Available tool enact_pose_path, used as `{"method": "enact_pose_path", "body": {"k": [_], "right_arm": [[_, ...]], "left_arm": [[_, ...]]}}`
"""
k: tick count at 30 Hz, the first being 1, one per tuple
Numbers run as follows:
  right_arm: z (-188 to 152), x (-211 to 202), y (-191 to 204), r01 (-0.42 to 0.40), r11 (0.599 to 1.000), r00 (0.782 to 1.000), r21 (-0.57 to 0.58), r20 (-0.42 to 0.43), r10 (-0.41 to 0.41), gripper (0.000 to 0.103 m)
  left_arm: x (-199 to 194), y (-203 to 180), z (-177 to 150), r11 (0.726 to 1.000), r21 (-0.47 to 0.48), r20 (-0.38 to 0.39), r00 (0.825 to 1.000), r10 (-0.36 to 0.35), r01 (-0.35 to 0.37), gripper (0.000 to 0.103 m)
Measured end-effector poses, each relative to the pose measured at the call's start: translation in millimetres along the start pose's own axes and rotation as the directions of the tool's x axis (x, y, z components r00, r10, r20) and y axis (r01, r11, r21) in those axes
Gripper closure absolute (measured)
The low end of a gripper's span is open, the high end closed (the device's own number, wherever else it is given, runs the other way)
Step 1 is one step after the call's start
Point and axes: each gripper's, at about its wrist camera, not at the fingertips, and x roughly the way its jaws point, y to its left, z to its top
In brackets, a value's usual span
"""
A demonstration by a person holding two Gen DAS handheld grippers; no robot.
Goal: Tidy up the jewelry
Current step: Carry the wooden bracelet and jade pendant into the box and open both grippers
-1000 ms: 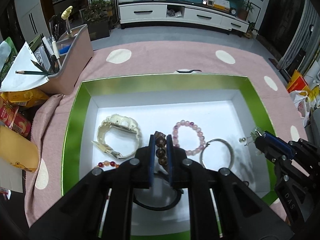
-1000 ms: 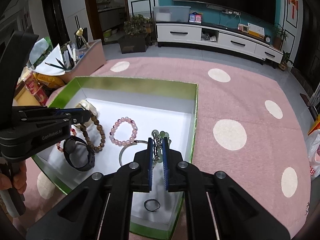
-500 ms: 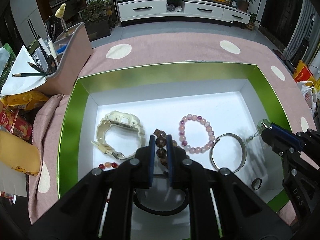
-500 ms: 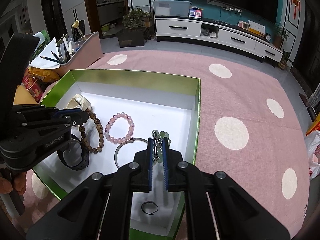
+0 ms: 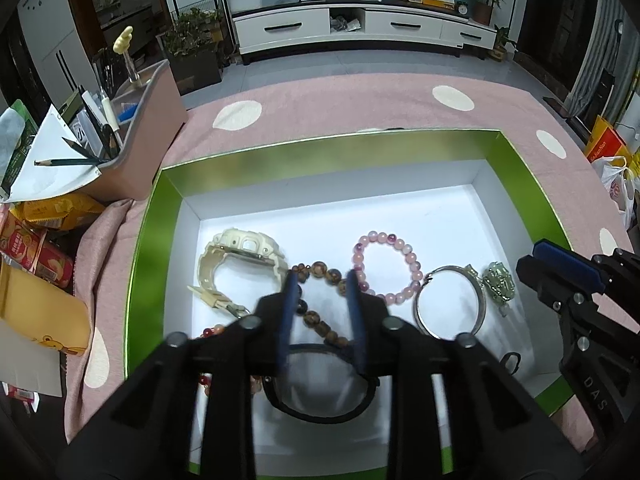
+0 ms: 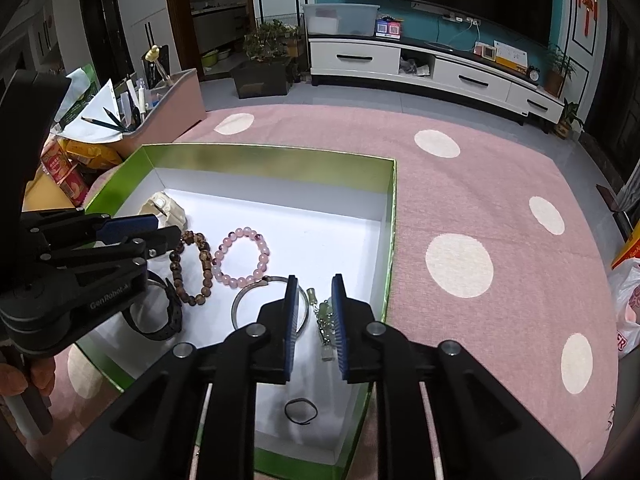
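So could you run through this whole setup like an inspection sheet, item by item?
Surface: pink dotted cloth under a green box.
Job's things: in the box, cream watch, brown bead bracelet, pink bead bracelet, silver bangle, green jade pendant, black band, small black ring.
Clutter: pen holder, snack packets.
Grippers: left gripper opening over the brown beads; right gripper opening, pendant lying loose between.
Cables: wires near the TV.
Surroundings: living room, white TV cabinet, plants.
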Motion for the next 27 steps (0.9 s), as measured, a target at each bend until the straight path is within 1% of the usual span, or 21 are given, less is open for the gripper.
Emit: {"method": "enact_pose_path", "body": {"k": [1,2,4,5,6,7,8,10,14,15,16,19,24,27], "right_arm": [[-1,-3,0,-0.004,1.000,1.000,0.004,0.006,0.004,0.075],[-1,-5,0,-0.005,1.000,1.000,0.007,0.012,0.005,0.072],[-3,-13,-1,-0.009,1.000,0.999,0.010,0.032,0.009,0.065],[-4,-18,-1,-0.011,1.000,0.999,0.011,0.043,0.010,0.063],[-4,-21,-1,-0.012,1.000,0.999,0.012,0.052,0.012,0.059],[-6,-27,-2,-0.015,1.000,0.998,0.014,0.065,0.014,0.053],[-7,-32,-2,-0.016,1.000,0.997,0.017,0.077,0.015,0.051],[-10,-41,-3,-0.019,1.000,0.995,0.022,0.099,0.017,0.046],[-17,-62,-6,-0.019,0.999,0.990,0.037,0.140,0.013,0.036],[-19,-68,-7,-0.019,0.999,0.989,0.038,0.149,0.013,0.033],[-22,-75,-8,-0.017,0.999,0.987,0.040,0.158,0.010,0.027],[-30,-90,-8,-0.014,0.999,0.983,0.043,0.182,0.006,0.020],[-47,-112,-8,-0.023,0.999,0.979,0.041,0.203,0.014,0.019],[-60,-124,-4,-0.029,0.999,0.977,0.031,0.214,0.022,0.019]], "left_arm": [[-2,0,-1,1.000,-0.001,0.005,1.000,-0.001,0.001,0.063],[-4,0,-1,1.000,-0.001,0.009,1.000,-0.002,0.002,0.059],[-11,-2,-2,1.000,0.003,0.027,1.000,0.001,-0.001,0.047],[-13,-2,-3,1.000,0.004,0.032,0.999,0.002,-0.002,0.044],[-17,-2,-4,1.000,0.005,0.041,0.999,0.001,-0.001,0.036],[-21,-2,-5,1.000,0.004,0.050,0.999,0.002,-0.002,0.030],[-25,-2,-6,1.000,0.006,0.059,0.998,0.005,-0.006,0.028],[-33,-2,-9,1.000,0.010,0.071,0.997,0.005,-0.006,0.018],[-49,2,-16,1.000,0.001,0.087,0.996,-0.011,0.011,0.010],[-52,3,-18,1.000,-0.001,0.089,0.996,-0.017,0.017,0.005],[-55,4,-21,1.000,-0.004,0.091,0.996,-0.022,0.023,0.002],[-67,7,-29,0.998,-0.008,0.093,0.994,-0.054,0.055,0.002],[-88,12,-48,0.995,-0.023,0.112,0.989,-0.094,0.098,0.002],[-103,13,-63,0.995,-0.013,0.141,0.986,-0.091,0.094,0.002]]}}
